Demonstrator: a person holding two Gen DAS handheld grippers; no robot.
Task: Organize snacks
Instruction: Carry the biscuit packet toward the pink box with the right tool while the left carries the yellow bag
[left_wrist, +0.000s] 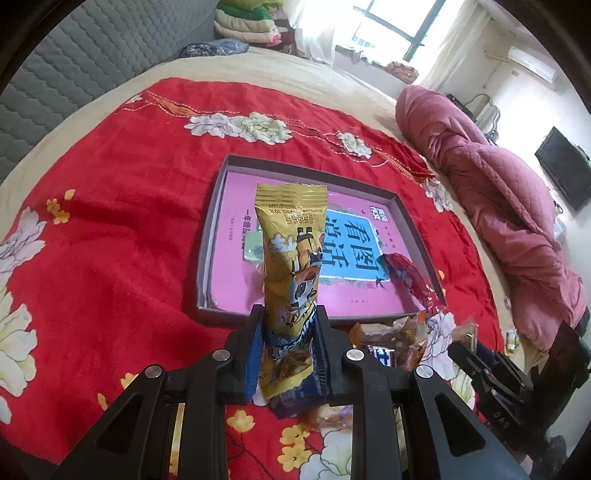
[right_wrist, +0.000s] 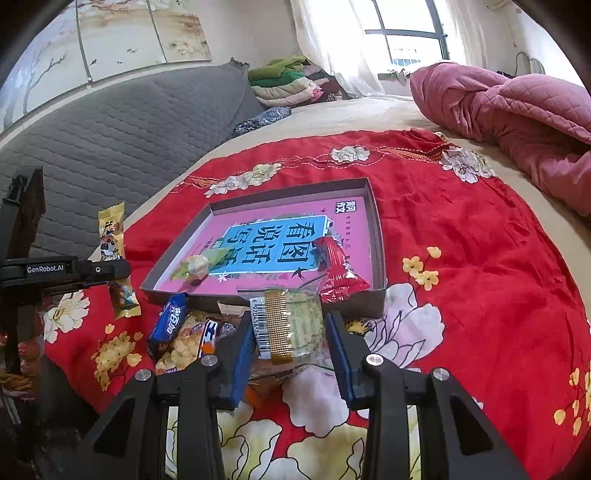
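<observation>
Left hand-held gripper (left_wrist: 288, 343) clamps a gold snack packet (left_wrist: 291, 258), right hand-held gripper (right_wrist: 290, 343) grips a green one (right_wrist: 295, 325); box (right_wrist: 376, 236) ahead holds two snacks, a pile (right_wrist: 184, 339) beside them remains unsorted.

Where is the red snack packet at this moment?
The red snack packet lies inside the shallow box, in its near right corner in both wrist views, on the pink book. Neither gripper touches it.

Both wrist views look down close, sharing the box (left_wrist: 413, 218) (right_wrist: 376, 229).
</observation>
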